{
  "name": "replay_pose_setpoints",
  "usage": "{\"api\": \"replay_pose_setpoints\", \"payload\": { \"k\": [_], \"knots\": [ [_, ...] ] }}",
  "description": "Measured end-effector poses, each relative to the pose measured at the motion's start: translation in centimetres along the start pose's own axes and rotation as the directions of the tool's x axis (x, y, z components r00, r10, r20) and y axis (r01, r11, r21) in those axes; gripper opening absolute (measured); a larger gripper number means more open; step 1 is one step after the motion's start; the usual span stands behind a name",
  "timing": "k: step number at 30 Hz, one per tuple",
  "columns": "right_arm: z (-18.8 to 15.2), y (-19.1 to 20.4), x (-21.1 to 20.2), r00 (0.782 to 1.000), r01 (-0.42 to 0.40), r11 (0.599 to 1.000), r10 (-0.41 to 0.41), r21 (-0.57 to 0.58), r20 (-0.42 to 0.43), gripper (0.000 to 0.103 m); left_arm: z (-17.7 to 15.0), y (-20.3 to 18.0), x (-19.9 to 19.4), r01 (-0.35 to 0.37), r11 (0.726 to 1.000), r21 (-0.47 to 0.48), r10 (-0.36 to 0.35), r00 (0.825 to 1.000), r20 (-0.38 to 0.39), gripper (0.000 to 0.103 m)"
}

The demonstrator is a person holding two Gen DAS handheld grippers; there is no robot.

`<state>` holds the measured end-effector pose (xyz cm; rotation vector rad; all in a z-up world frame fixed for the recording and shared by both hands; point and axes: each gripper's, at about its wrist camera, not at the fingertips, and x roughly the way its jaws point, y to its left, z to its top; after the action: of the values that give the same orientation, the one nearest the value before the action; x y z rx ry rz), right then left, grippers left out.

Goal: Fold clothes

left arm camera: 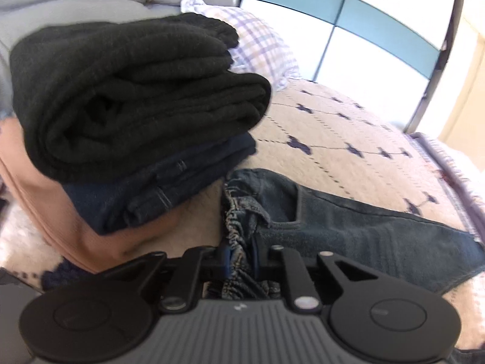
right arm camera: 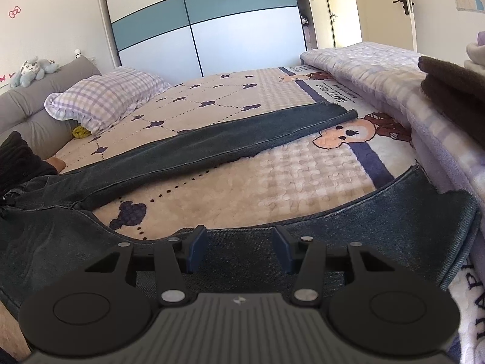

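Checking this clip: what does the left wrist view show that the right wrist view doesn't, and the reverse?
Left only: the left gripper shut on the jeans' waistband, beside a folded stack of black knit over denim.
Right only: the right gripper open over one jeans leg, both legs spread apart, a plush toy and a door.
Both: the jeans, the checked pillow, the patterned blanket and the wardrobe.

- The left wrist view sits low over the cream quilted bed (left arm camera: pixel 348 139), very near the gathered waistband of the blue denim jeans (left arm camera: pixel 348 227), facing the white-and-teal wardrobe (left arm camera: pixel 363 15).
- The right wrist view sits low above one jeans leg, facing across the bed.
- Both share the jeans, bed, wardrobe and lilac checked pillow (right arm camera: pixel 103 97).
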<state>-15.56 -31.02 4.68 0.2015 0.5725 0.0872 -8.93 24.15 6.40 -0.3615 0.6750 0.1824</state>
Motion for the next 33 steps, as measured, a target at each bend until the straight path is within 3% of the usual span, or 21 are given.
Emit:
{"api": "replay_pose_setpoints", "payload": {
  "k": [2, 5, 6, 7, 8, 9, 10, 11, 12, 13, 16, 18, 21, 33],
  "knots": [
    [0.0, 0.2, 0.3, 1.0, -0.008, 1.0, 0.008, 0.005, -0.013, 0.051, -0.7, 0.1, 0.9, 0.008, 1.0, -0.002, -0.008, 0.999, -0.033, 0.022],
    [0.0, 0.6, 0.7, 0.999, -0.014, 1.0, 0.014, 0.002, -0.029, 0.052, -1.7, -0.1, 1.7, 0.049, 0.999, -0.01, -0.049, 0.998, -0.038, 0.06],
    [0.0, 0.7, 0.6, 0.999, -0.015, 1.0, 0.015, -0.008, -0.028, 0.053, -1.8, -0.4, 1.8, 0.078, 0.997, -0.021, -0.078, 0.996, -0.036, 0.077],
    [0.1, 1.0, 0.6, 1.0, -0.015, 1.0, 0.014, -0.018, -0.027, 0.054, -1.8, -0.8, 2.0, 0.083, 0.996, -0.016, -0.083, 0.996, -0.034, 0.086],
    [0.2, 1.1, 0.6, 1.0, -0.013, 1.0, 0.012, -0.028, -0.027, 0.055, -1.9, -1.4, 2.2, 0.077, 0.997, -0.001, -0.077, 0.996, -0.033, 0.086],
    [0.2, 1.1, 0.5, 1.0, -0.011, 0.999, 0.01, -0.033, -0.026, 0.056, -2.0, -2.1, 2.6, 0.058, 0.998, 0.024, -0.058, 0.998, -0.028, 0.082],
    [0.2, 1.1, 0.5, 1.0, -0.009, 0.999, 0.009, -0.035, -0.026, 0.056, -2.1, -2.7, 2.9, 0.025, 0.999, 0.048, -0.024, 1.0, -0.017, 0.057],
    [0.2, 1.1, 0.5, 1.0, -0.01, 0.999, 0.009, -0.033, -0.027, 0.056, -2.3, -3.5, 3.5, -0.01, 0.998, 0.057, 0.011, 1.0, -0.004, 0.045],
    [0.2, 1.1, 0.5, 1.0, -0.011, 0.999, 0.01, -0.031, -0.029, 0.056, -2.2, -3.5, 3.6, -0.004, 0.999, 0.038, 0.004, 1.0, -0.001, 0.022],
    [0.2, 1.0, 0.5, 1.0, -0.011, 1.0, 0.01, -0.028, -0.03, 0.056, -2.1, -3.0, 3.5, 0.024, 1.0, 0.005, -0.024, 1.0, -0.002, 0.014],
    [0.1, 0.7, 0.5, 1.0, -0.004, 1.0, 0.004, -0.012, -0.028, 0.056, -1.9, -2.4, 2.6, 0.016, 1.0, -0.009, -0.016, 1.0, 0.023, 0.012],
    [0.0, 0.7, 0.3, 1.0, -0.001, 1.0, 0.001, -0.007, -0.021, 0.056, -2.0, -2.7, 1.8, -0.06, 0.998, 0.033, 0.057, 0.995, 0.084, 0.009],
    [0.1, 0.6, 0.3, 1.0, 0.0, 1.0, 0.0, -0.005, -0.017, 0.056, -1.7, -1.4, 1.1, -0.029, 0.999, -0.034, 0.032, 0.995, 0.097, 0.01],
    [0.6, 0.4, 0.0, 1.0, -0.018, 1.0, 0.018, 0.025, 0.012, 0.055, 0.3, 0.8, 0.5, -0.058, 0.998, -0.02, 0.06, 0.992, 0.115, 0.012]
  ]
}}
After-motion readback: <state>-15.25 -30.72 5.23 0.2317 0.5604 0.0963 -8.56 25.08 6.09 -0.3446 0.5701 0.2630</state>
